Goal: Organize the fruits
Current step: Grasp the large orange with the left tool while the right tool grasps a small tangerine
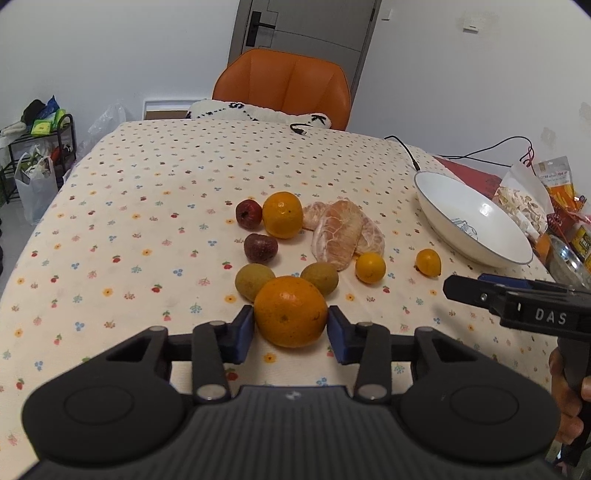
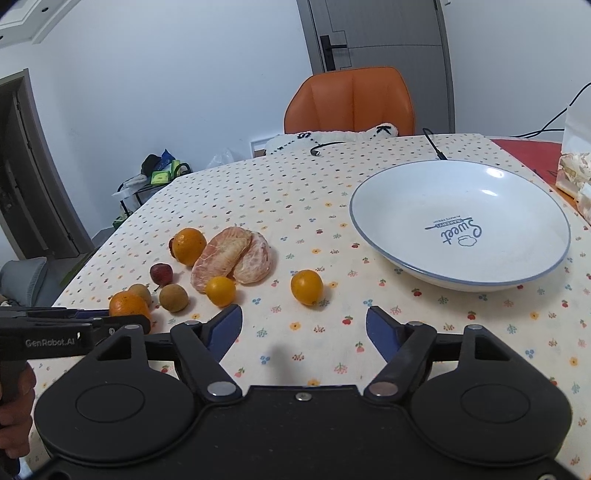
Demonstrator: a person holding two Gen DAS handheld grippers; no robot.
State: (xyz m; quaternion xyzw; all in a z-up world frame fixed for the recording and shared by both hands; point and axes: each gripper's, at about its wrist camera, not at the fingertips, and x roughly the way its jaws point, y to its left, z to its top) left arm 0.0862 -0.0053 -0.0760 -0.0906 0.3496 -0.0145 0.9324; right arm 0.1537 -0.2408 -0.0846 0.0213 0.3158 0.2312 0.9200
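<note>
Two grippers work over a loose cluster of fruit on a flowered tablecloth (image 1: 147, 206). The left gripper (image 1: 290, 334) has its blue pads on either side of the near orange (image 1: 290, 312), touching or almost touching the skin; the orange sits on the cloth, so I judge this a grasp closing, not a lift. The right gripper (image 2: 304, 330) stands open with nothing between its jaws, aimed at a small yellow citrus (image 2: 306, 287) lying apart from the rest, probably its target.

The other fruit lies beyond the near orange: two brownish round fruits (image 1: 255, 281) pressed against it, two dark red ones (image 1: 260, 248), a second orange (image 1: 282, 214), peeled pomelo segments (image 1: 338, 232) and another small citrus (image 1: 370, 267). The white bowl (image 2: 388, 243) is empty and sits to the right, well apart from the pile, the likely place for the fruit.

The cloth covers most of the table; a red mat (image 2: 524, 151) shows at the far right corner, with snack bags (image 1: 535, 195) and a cable (image 2: 434, 146) nearby. An orange chair (image 1: 282, 86) faces the table, a grey door (image 1: 306, 26) behind it, and a cluttered rack (image 1: 40, 140) by the left wall.
</note>
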